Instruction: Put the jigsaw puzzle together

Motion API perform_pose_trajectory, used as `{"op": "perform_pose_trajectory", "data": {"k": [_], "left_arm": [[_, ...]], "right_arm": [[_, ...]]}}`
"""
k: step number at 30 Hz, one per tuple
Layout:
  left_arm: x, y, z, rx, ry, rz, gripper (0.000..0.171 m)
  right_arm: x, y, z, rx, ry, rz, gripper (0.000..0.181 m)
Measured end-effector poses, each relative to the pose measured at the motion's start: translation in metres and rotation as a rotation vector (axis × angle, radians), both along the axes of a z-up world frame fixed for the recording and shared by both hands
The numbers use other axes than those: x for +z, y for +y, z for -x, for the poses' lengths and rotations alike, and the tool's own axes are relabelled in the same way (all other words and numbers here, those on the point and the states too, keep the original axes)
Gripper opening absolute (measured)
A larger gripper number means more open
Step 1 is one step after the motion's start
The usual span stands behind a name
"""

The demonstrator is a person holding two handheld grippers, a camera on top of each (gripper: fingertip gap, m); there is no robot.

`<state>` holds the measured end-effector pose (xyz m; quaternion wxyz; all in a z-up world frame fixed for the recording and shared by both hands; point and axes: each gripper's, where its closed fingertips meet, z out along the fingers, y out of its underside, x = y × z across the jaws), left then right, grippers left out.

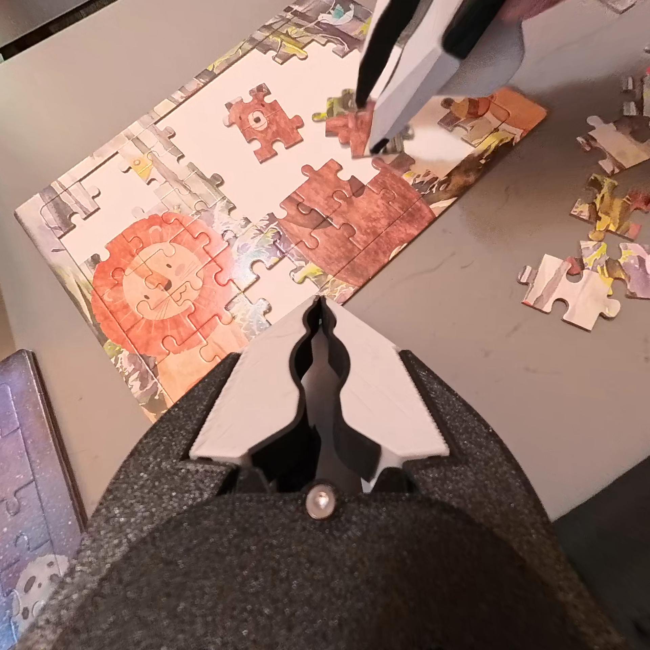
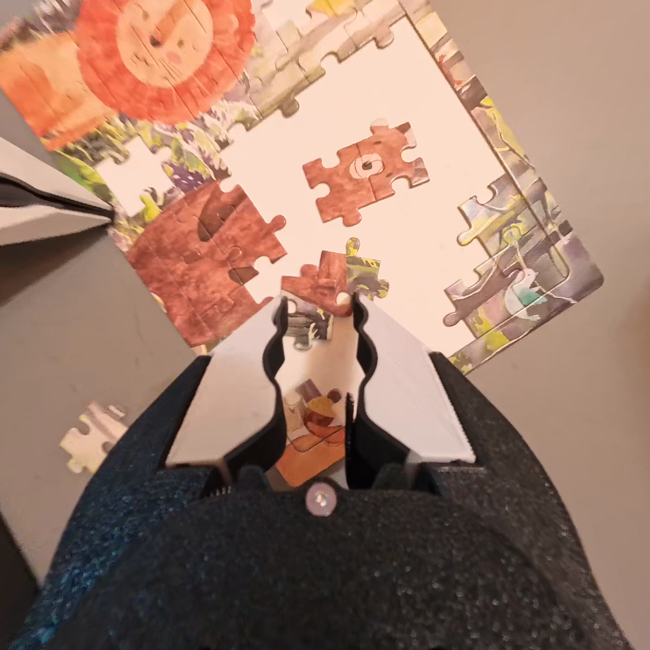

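The puzzle board (image 1: 211,116) lies on the grey table, partly filled, with a lion (image 1: 158,278) and a brown bear body (image 1: 355,218) assembled. A joined bear-face pair (image 1: 262,121) lies loose on the bare middle; it also shows in the right wrist view (image 2: 365,172). My right gripper (image 2: 318,302) is open, its tips on either side of a brown-and-green piece (image 2: 330,278) that lies on the board (image 2: 404,246). In the left wrist view, the right gripper (image 1: 369,125) comes down from the top onto that piece (image 1: 341,126). My left gripper (image 1: 320,299) is shut and empty at the board's near edge.
Several loose pieces (image 1: 569,299) lie on the table right of the board, and one pale piece (image 2: 93,436) lies by my right gripper. A purple puzzle box (image 1: 24,492) sits at the lower left. The left gripper (image 2: 109,211) shows at the left edge of the right wrist view.
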<state>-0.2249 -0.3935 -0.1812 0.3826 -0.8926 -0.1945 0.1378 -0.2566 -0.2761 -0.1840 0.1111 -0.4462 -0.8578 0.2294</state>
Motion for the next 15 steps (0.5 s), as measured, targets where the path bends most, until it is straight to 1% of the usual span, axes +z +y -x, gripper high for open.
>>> {"op": "perform_pose_trajectory", "data": {"k": [2,3,6,9,10,13,15], "left_arm": [[0.000,0.000,0.000,-0.003,0.001,0.001,0.000],[0.000,0.000,0.000,-0.003,0.002,0.001,0.000],[0.000,0.000,0.000,-0.003,0.002,0.001,0.000],[0.000,0.000,0.000,-0.003,0.002,0.001,0.000],[0.000,0.000,0.000,-0.003,0.002,0.001,0.000],[0.000,0.000,0.000,-0.003,0.001,0.001,0.000],[0.000,0.000,0.000,-0.003,0.001,0.001,0.000]], "right_arm": [[0.000,0.004,0.000,0.009,0.017,-0.047,0.033],[0.000,0.010,0.000,-0.009,0.018,-0.069,0.033],[0.001,0.031,0.000,-0.077,0.008,-0.075,0.027],[0.002,0.038,0.000,-0.099,0.006,-0.058,0.027],[0.006,0.035,0.003,-0.096,0.028,-0.046,0.028],[0.021,0.010,0.017,-0.053,0.116,0.017,0.027],[0.021,-0.004,0.030,-0.039,0.149,0.028,0.022]]}}
